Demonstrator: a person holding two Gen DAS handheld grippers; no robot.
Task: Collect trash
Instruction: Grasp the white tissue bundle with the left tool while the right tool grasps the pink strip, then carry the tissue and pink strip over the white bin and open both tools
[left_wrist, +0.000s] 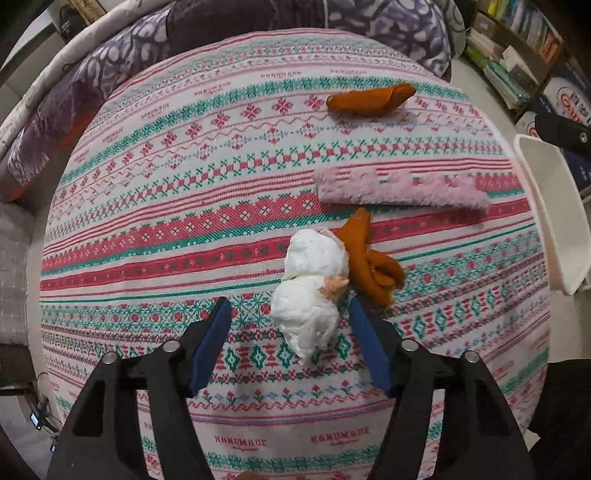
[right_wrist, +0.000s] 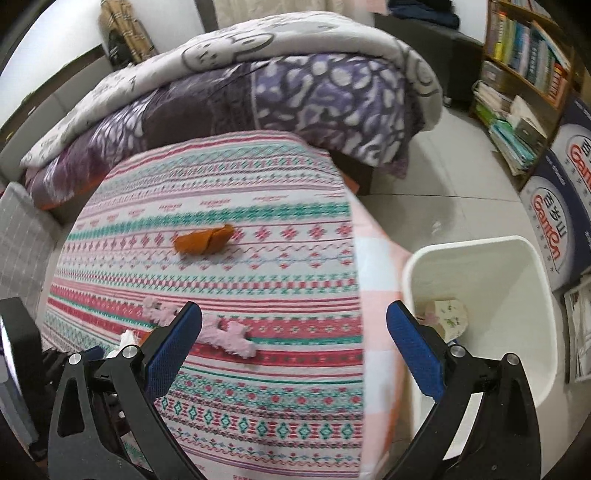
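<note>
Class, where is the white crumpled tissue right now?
In the left wrist view the tissue lies on the patterned tablecloth, between the open left tongs, touching an orange cloth scrap on its right.
</note>
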